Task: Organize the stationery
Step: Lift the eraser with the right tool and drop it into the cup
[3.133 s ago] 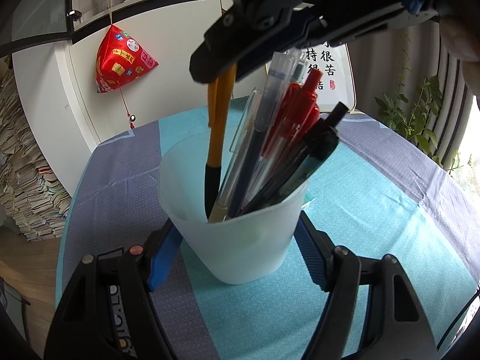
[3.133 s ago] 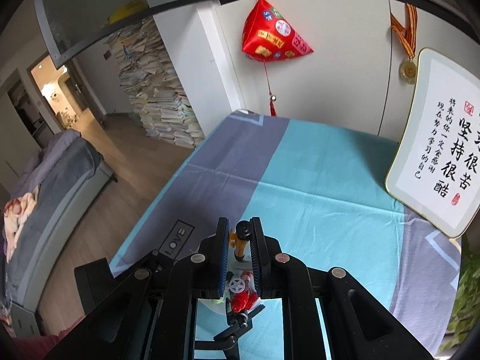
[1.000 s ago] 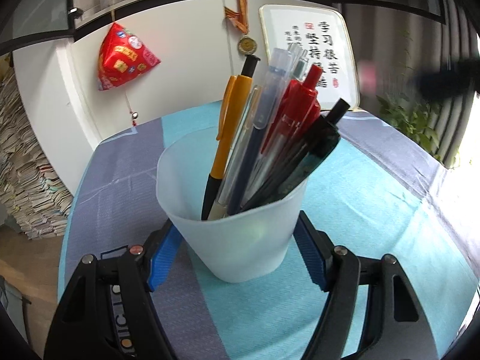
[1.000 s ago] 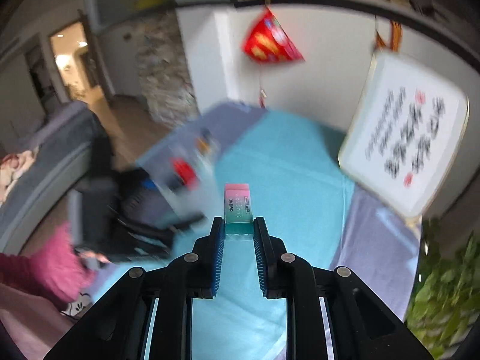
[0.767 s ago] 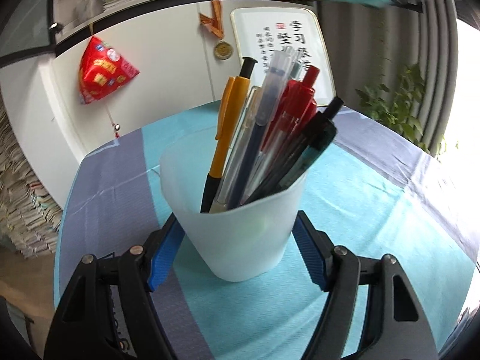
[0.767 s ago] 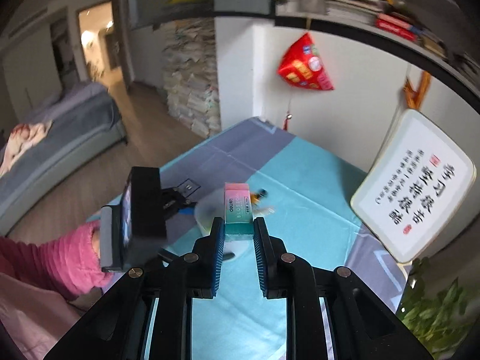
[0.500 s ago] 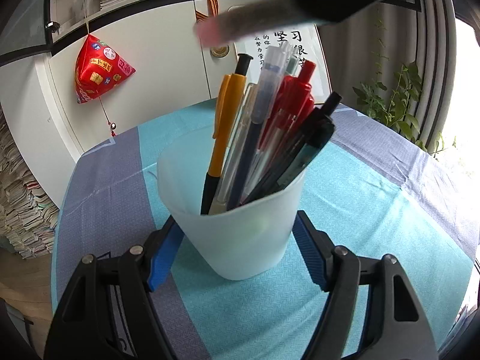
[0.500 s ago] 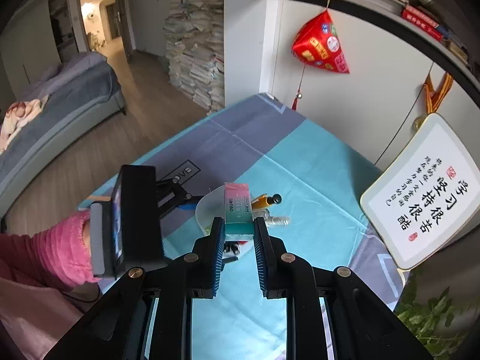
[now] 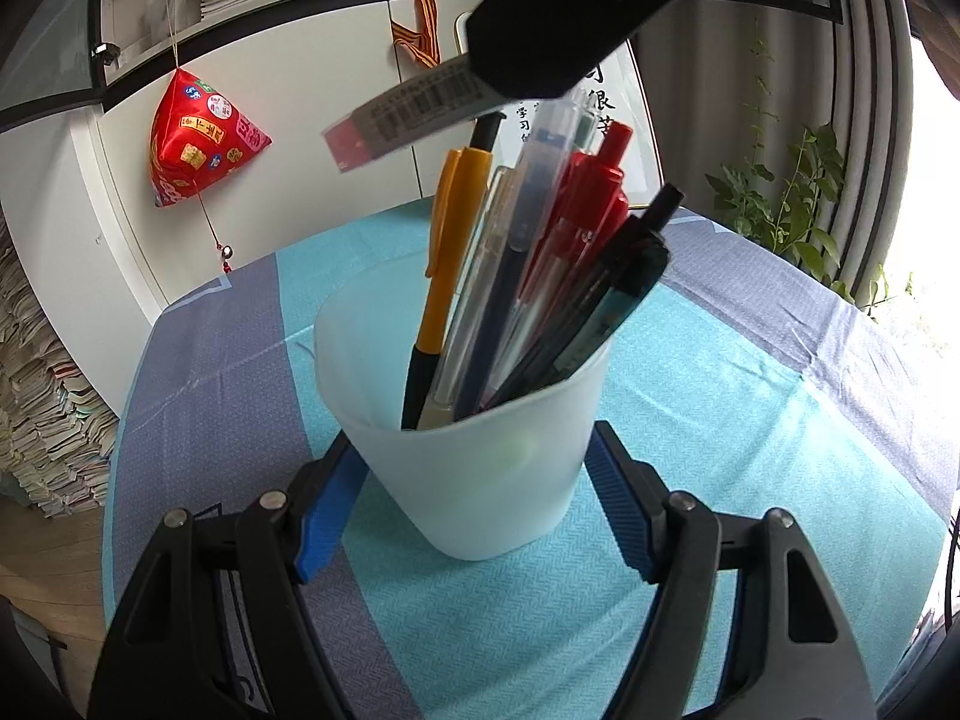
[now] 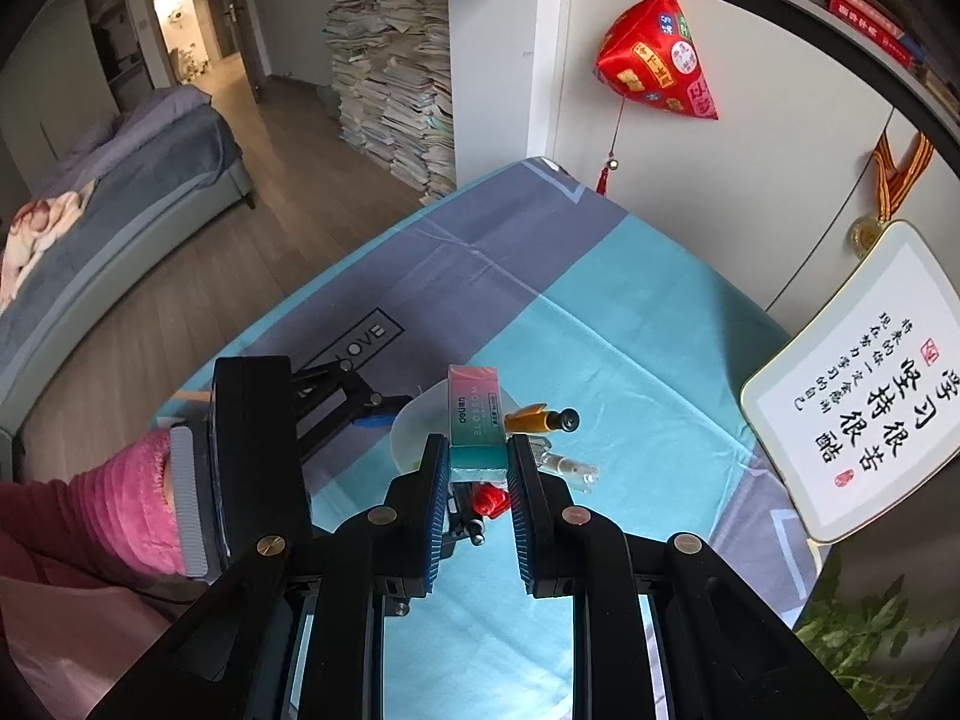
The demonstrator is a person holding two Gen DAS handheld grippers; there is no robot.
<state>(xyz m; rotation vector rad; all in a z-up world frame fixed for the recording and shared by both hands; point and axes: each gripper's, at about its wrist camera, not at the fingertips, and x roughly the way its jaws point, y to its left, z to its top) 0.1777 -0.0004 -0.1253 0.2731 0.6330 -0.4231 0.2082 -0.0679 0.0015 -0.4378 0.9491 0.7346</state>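
A translucent white cup (image 9: 498, 468) stands on the tablecloth with several pens (image 9: 540, 276) leaning in it: orange, clear, red and black. My left gripper (image 9: 474, 480) is shut on the cup, one blue pad against each side. My right gripper (image 10: 477, 450) is shut on a pink-and-teal eraser (image 10: 474, 414) in a paper sleeve. It hovers just above the pen tops, and the eraser (image 9: 414, 114) shows its barcode in the left wrist view. From the right wrist view the cup's rim (image 10: 411, 420) and an orange pen (image 10: 534, 420) lie directly under the eraser.
The table (image 9: 750, 420) wears a teal and grey cloth. A framed calligraphy board (image 10: 858, 384) leans at the back, with a red hanging ornament (image 9: 198, 138) on the cabinet. A plant (image 9: 798, 210) stands at the right. A person's pink sleeve (image 10: 120, 504) holds the left gripper.
My right gripper has carried the eraser in over the cup and lowered it toward the pen tops. The cup and the left gripper have stayed in place.
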